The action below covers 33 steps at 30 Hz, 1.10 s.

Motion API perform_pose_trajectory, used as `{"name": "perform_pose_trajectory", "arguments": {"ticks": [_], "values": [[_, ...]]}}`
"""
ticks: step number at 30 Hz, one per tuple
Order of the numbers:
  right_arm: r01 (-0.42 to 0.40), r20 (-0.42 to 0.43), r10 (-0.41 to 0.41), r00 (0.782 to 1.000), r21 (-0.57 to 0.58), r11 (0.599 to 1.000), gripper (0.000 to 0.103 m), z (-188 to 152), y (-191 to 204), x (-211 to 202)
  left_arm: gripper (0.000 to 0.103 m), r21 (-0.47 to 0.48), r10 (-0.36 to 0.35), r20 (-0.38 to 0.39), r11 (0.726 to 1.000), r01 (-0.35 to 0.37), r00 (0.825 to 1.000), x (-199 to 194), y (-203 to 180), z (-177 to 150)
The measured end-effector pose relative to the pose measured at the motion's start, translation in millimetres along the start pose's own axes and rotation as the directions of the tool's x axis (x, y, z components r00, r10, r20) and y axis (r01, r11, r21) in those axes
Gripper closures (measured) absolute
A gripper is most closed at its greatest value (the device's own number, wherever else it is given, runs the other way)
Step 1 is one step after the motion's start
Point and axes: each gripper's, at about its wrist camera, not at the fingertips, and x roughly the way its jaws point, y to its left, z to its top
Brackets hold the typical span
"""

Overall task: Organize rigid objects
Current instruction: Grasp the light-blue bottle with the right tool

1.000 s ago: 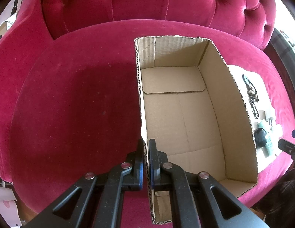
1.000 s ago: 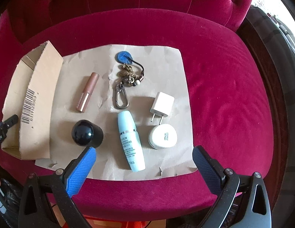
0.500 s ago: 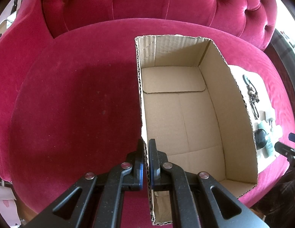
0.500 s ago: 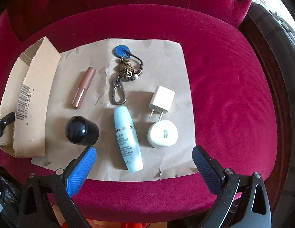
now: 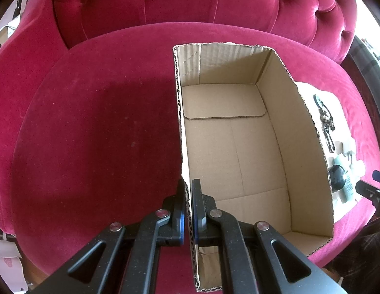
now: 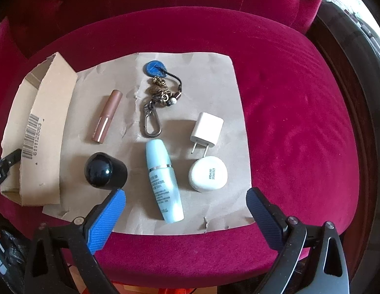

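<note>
An empty cardboard box (image 5: 234, 147) sits on a red velvet seat; my left gripper (image 5: 188, 191) is shut on its near left wall. On brown paper (image 6: 214, 73) to the box's right lie a light blue bottle (image 6: 164, 181), a black round cap (image 6: 105, 170), a white jar (image 6: 208, 174), a white charger plug (image 6: 207, 129), a lipstick tube (image 6: 107, 115) and a keychain (image 6: 158, 93). My right gripper (image 6: 185, 203) hovers over the near end of the blue bottle, jaws wide and starting to close, touching nothing.
The box wall (image 6: 42, 132) with a barcode borders the paper on the left. The tufted backrest (image 5: 190, 5) rises behind the seat. The seat's front edge (image 6: 190, 252) runs just below the paper. Dark wood frame (image 6: 349, 98) lies to the right.
In the right wrist view the objects have slid down and left in the frame, and the right jaws have narrowed slightly. The left gripper and box look unchanged.
</note>
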Motion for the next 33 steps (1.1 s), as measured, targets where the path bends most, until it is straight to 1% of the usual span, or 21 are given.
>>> {"name": "perform_pose_trajectory", "arguments": {"ticks": [1, 5, 7, 8, 10, 14, 15, 16, 17, 21, 23, 27, 33], "values": [[-0.007, -0.006, 0.007, 1.0, -0.001, 1.0, 0.008, -0.5, 1.2, 1.2, 0.099, 0.0, 0.0, 0.0, 1.0, 0.0, 1.0, 0.1, 0.1, 0.0], [-0.02, -0.044, 0.021, 0.999, 0.011, 1.0, 0.015, -2.0, 0.5, 9.1, 0.099, -0.002, -0.003, 0.0, 1.0, 0.003, 1.0, 0.4, 0.5, 0.3], [-0.04, -0.062, 0.041, 0.997, 0.02, 0.999, 0.023, -2.1, -0.6, 13.1, 0.099, -0.003, -0.003, 0.0, 1.0, 0.003, 1.0, 0.3, 0.6, 0.3], [-0.05, -0.069, 0.051, 0.996, 0.024, 0.998, 0.025, -2.3, -1.1, 14.6, 0.099, -0.003, -0.003, 0.0, 1.0, 0.003, 1.0, 0.5, 0.8, 0.3], [-0.062, -0.08, 0.064, 0.995, 0.027, 0.998, 0.036, -1.6, -1.6, 20.4, 0.099, -0.003, -0.003, 0.0, 1.0, 0.003, 1.0, 0.4, 0.8, 0.4], [-0.074, -0.101, 0.074, 0.992, 0.005, 0.997, 0.049, -0.6, 3.9, 30.1, 0.099, -0.002, -0.002, 0.0, 1.0, 0.002, 1.0, 0.7, 0.5, 0.5], [-0.08, -0.107, 0.08, 0.991, 0.003, 0.997, 0.055, -0.3, 5.0, 32.7, 0.099, -0.001, -0.001, 0.001, 1.0, 0.001, 1.0, 0.7, 0.6, 0.3], [-0.086, -0.115, 0.085, 0.99, 0.001, 0.996, 0.071, 0.1, 7.0, 36.3, 0.099, 0.0, 0.0, 0.001, 1.0, 0.0, 1.0, 0.6, 0.2, 0.2], [-0.084, -0.118, 0.084, 0.99, -0.002, 0.996, 0.077, 0.6, 10.6, 39.6, 0.099, 0.0, 0.0, 0.002, 1.0, 0.0, 1.0, 0.6, -0.1, 0.0], [-0.088, -0.105, 0.084, 0.991, -0.031, 0.996, 0.078, 1.4, 14.5, 35.9, 0.099, -0.002, -0.002, 0.002, 1.0, 0.002, 1.0, 0.7, -0.5, -0.8], [-0.07, -0.092, 0.065, 0.994, -0.043, 0.997, 0.078, 0.2, 18.0, 35.3, 0.099, -0.002, -0.002, 0.001, 1.0, 0.002, 1.0, 0.8, -0.3, -0.9], [-0.068, -0.08, 0.065, 0.995, -0.041, 0.997, 0.078, -2.2, 22.3, 31.9, 0.099, -0.003, -0.002, 0.002, 1.0, 0.002, 1.0, 0.8, -0.3, -0.9], [-0.066, -0.052, 0.064, 0.997, -0.041, 0.997, 0.078, 0.6, 18.3, 15.2, 0.099, -0.001, -0.001, 0.001, 1.0, 0.001, 1.0, 1.2, -0.5, -1.2]]}}
